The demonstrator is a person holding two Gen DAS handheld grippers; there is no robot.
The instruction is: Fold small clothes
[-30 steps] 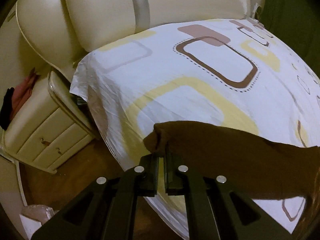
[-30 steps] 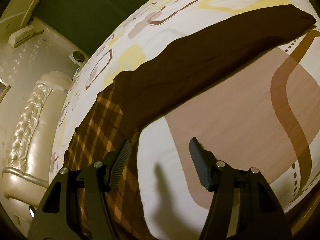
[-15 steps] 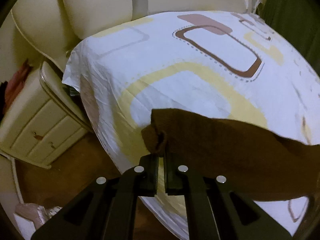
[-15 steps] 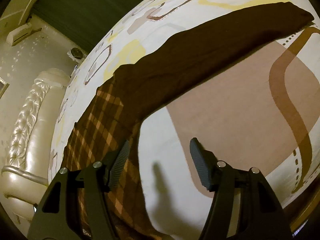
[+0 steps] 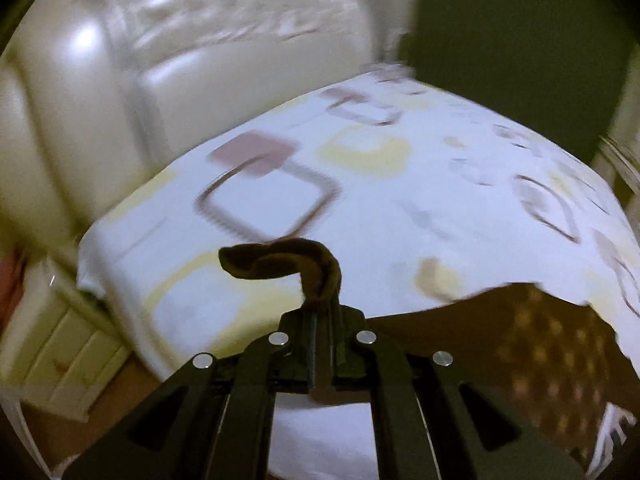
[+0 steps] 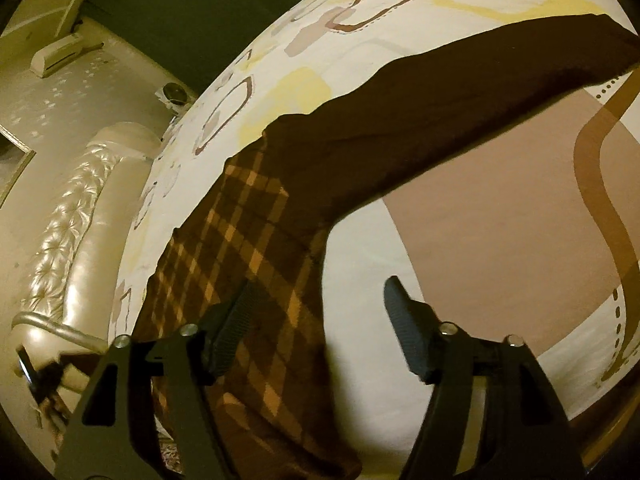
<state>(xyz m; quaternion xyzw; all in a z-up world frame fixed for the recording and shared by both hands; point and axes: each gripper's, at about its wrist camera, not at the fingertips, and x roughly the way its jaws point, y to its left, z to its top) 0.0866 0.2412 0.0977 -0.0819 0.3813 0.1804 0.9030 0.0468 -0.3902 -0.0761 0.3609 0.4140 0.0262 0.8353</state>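
A brown garment with a plaid body (image 6: 248, 264) and a plain dark sleeve (image 6: 460, 104) lies on the patterned bed sheet (image 6: 500, 248). My left gripper (image 5: 320, 320) is shut on the end of a brown sleeve (image 5: 304, 264) and holds it lifted, the cloth curling over above the fingers. The plaid body (image 5: 552, 360) shows to the right in the left wrist view. My right gripper (image 6: 316, 328) is open and empty, hovering low over the plaid body's edge; its left finger (image 6: 232, 328) is over the plaid, its right finger (image 6: 404, 320) over bare sheet.
A cream padded headboard (image 5: 180, 60) stands behind the bed. A cream nightstand (image 5: 52, 352) sits at the lower left beside the bed over wooden floor. A dark green curtain (image 5: 520, 40) hangs at the back right. The headboard also shows in the right wrist view (image 6: 72, 220).
My left gripper has lifted the sleeve end and swung right toward the plaid body, blurring the view. My right gripper has stayed open and shifted only slightly.
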